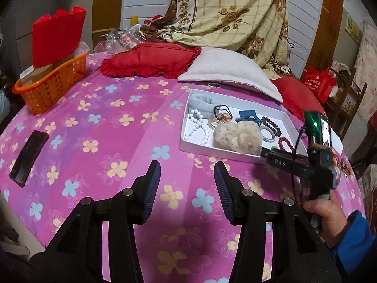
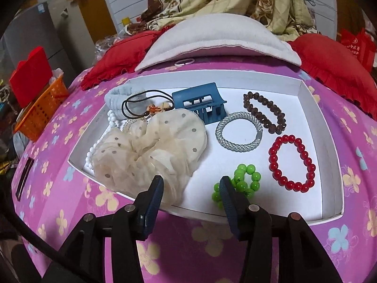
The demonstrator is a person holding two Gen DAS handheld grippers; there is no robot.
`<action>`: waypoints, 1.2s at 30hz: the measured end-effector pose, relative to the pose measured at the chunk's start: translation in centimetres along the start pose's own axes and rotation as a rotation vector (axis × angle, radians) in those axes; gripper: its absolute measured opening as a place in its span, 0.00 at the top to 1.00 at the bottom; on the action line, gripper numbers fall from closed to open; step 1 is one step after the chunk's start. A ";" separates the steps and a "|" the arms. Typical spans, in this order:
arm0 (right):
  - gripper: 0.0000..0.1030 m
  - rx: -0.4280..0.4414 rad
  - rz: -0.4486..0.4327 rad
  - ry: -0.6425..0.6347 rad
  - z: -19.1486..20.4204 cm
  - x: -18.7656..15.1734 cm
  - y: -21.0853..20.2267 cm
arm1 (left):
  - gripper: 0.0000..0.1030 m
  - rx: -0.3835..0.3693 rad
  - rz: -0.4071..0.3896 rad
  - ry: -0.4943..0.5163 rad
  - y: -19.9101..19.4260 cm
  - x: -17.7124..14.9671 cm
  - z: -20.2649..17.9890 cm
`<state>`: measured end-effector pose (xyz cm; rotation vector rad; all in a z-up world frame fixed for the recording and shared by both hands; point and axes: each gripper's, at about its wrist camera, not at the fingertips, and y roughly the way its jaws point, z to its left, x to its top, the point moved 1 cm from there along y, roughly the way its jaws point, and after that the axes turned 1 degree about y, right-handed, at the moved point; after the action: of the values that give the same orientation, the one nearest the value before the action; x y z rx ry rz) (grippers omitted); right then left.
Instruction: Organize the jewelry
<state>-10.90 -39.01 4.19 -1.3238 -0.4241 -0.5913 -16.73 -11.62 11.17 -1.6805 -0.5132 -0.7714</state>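
A white shallow box lies on the pink flowered bedspread. It holds a cream dotted scrunchie, a blue claw clip, a silver woven bracelet, a brown bead bracelet, a red bead bracelet, a green bead bracelet, a white pearl strand, a black hair tie and a grey scrunchie. My right gripper is open and empty at the box's near edge, beside the green beads. My left gripper is open and empty over bare bedspread, left of the box.
An orange basket with red card stands at the back left. A dark phone lies at the left edge. Red and white pillows and a floral blanket lie behind the box. A white ring lies by the white pillow.
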 end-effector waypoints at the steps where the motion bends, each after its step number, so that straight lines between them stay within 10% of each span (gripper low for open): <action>1: 0.53 0.001 -0.002 0.000 -0.1 -0.1 -0.1 | 0.55 0.003 -0.006 -0.003 -0.2 0.0 0.1; 6: 0.38 -0.048 -0.002 0.013 -1.0 -0.3 -0.1 | 0.55 0.030 -0.052 -0.008 -1.8 0.1 0.2; 18: 0.38 0.014 -0.107 -0.067 5.3 -1.8 -6.6 | 0.39 0.214 -0.239 0.054 -7.1 0.3 -0.8; 25: 0.38 0.056 -0.125 -0.021 5.5 -4.8 -9.6 | 0.03 0.338 -0.428 0.051 -11.3 0.3 0.0; 31: 0.38 0.022 -0.158 0.043 3.2 -6.5 -12.6 | 0.02 0.238 -0.396 -0.030 -12.3 0.8 0.6; 36: 0.33 -0.005 -0.229 0.084 1.8 -7.0 -15.7 | 0.01 0.424 -0.516 0.007 -14.7 0.3 -1.2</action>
<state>-26.04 -38.24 12.42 -1.2594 -0.5096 -0.8363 -26.97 -9.17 21.46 -1.1587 -1.0514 -0.9547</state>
